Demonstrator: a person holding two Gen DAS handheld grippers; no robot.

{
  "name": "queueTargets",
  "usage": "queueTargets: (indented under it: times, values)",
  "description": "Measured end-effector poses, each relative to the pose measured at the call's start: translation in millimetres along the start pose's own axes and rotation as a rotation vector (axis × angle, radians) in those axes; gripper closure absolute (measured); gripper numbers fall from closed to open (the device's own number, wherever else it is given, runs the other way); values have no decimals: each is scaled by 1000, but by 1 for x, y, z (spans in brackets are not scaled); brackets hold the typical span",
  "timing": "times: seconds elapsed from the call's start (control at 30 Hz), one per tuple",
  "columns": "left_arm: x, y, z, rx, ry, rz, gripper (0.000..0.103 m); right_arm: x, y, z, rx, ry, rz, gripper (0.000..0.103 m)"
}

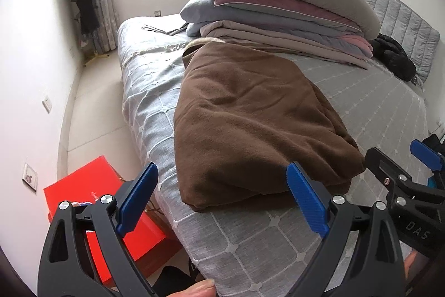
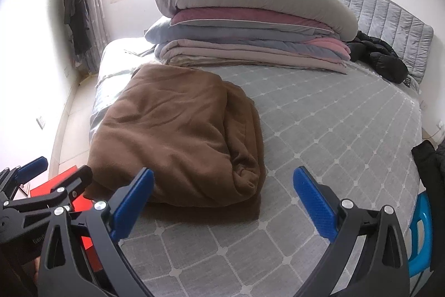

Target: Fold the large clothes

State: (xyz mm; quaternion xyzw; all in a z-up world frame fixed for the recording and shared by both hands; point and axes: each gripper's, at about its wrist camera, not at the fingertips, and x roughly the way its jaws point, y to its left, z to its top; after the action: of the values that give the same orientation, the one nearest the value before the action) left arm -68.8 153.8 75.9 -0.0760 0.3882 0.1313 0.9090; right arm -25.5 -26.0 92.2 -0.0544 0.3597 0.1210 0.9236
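Note:
A large brown garment (image 1: 250, 124) lies folded in a thick bundle on the grey quilted bed (image 1: 278, 235), near its left edge. It also shows in the right wrist view (image 2: 178, 141). My left gripper (image 1: 222, 196) is open and empty, hovering just short of the bundle's near edge. My right gripper (image 2: 222, 202) is open and empty, just in front of the bundle's near right corner. The right gripper shows at the right of the left wrist view (image 1: 397, 166); the left gripper shows at the left of the right wrist view (image 2: 55, 174).
A stack of folded quilts and a pillow (image 1: 278, 7) stands at the head of the bed, with a black jacket (image 1: 395, 54) beside it. A red box (image 1: 105, 210) lies on the floor left of the bed. A blue chair (image 2: 422, 238) stands at the right.

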Motion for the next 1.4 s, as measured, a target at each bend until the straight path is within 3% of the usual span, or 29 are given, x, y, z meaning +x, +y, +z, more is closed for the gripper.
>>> queueTargets:
  times: [1.4]
  values:
    - [-18,-11,1,38,-88,35,13,-26,-18,11,36,-60,-8,6]
